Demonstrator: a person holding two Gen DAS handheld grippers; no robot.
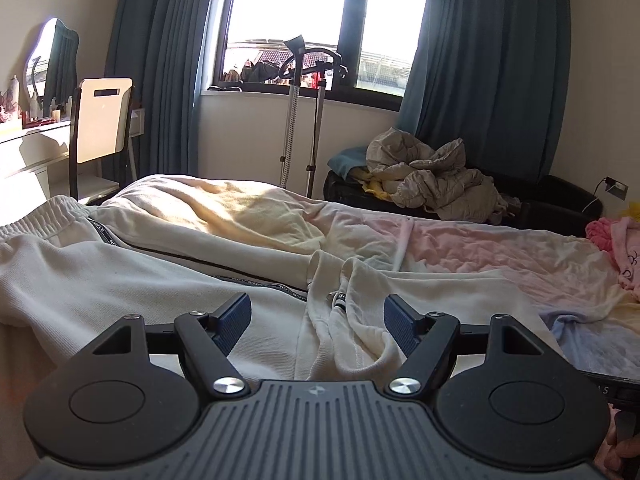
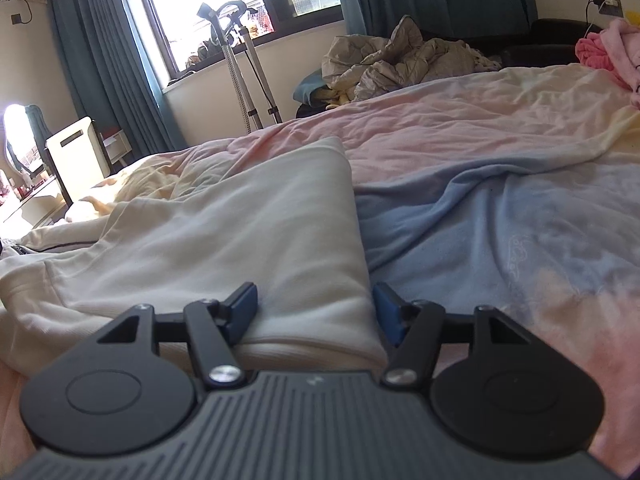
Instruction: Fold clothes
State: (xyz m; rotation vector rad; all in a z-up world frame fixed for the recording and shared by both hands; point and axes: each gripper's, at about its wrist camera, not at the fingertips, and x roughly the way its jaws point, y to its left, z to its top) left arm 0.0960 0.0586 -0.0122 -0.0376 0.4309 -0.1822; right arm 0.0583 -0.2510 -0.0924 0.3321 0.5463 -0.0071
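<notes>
While both grippers, left [image 1: 318, 322] & right [image 2: 316, 312], gape empty over cream trousers [image 1: 120, 280], grasp pending: next, clamp hem [image 2: 320, 344].

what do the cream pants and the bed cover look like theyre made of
Cream sweatpants with a dark side stripe: thick matte knit, probably cotton fleece, judging by the fine ribbed texture and gathered elastic waistband. Pastel pink, blue and yellow bed cover: soft, slightly fuzzy fabric, perhaps brushed cotton or fleece; it wrinkles softly without shine.
</notes>
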